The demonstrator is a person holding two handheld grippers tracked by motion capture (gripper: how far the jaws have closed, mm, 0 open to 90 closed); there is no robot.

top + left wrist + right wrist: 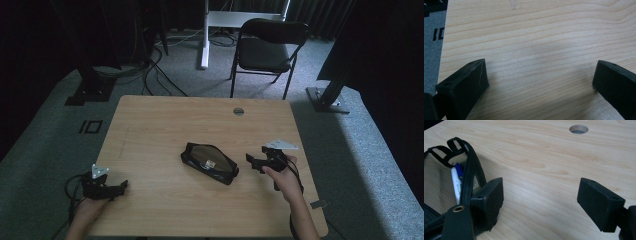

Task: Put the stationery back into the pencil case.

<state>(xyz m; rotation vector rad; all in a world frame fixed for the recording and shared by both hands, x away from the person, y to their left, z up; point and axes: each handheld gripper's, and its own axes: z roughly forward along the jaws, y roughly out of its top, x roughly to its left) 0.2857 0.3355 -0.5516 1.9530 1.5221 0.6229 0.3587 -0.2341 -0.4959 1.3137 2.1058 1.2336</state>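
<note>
A black pencil pouch [209, 163] with a clear window lies at the middle of the wooden table [165, 120]. My right gripper [254, 162] sits just to the pouch's right, jaws open, nothing between them. In the right gripper view the pouch [471, 167] lies at the left beside the left jaw, its zipper open, a white pen [455, 185] and a blue one inside; my right gripper [540, 200] spans bare wood. My left gripper [121, 186] rests near the table's front left corner, open over bare table [541, 50]; my left gripper [540, 82] holds nothing.
A round cable hole [238, 111] is near the table's far edge, also the cable hole [578, 129] ahead of the right gripper. Behind the table stand a black folding chair [265, 47] and a white desk leg [204, 35]. Cables run over the grey carpet.
</note>
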